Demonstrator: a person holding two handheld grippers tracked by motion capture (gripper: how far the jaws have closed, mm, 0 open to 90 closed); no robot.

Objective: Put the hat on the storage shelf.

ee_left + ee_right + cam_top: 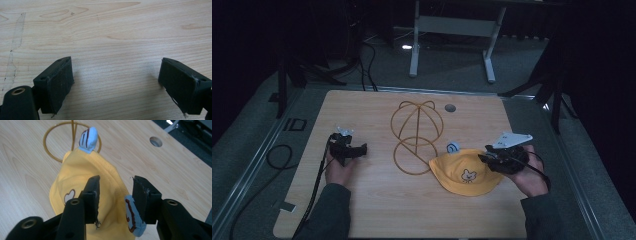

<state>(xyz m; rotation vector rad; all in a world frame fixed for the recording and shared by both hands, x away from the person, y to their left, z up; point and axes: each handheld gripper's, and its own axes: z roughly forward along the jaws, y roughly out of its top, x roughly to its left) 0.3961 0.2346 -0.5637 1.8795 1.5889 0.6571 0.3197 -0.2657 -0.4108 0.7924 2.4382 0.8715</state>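
Yellow hat [466, 172] is straddled, ungripped, by the half-open right tool [116, 195]; left tool [116, 82] is held wide open, empty, over the tabletop [120, 30].

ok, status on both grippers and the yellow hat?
Left gripper open over bare table. Right gripper open, jaws astride the yellow hat, one blue ear between them. Wire hat stand beside the hat; nothing in the way.

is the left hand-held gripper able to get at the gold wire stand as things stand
Probably yes: the left hand-held gripper is open over bare table, with nothing between it and the gold wire stand.
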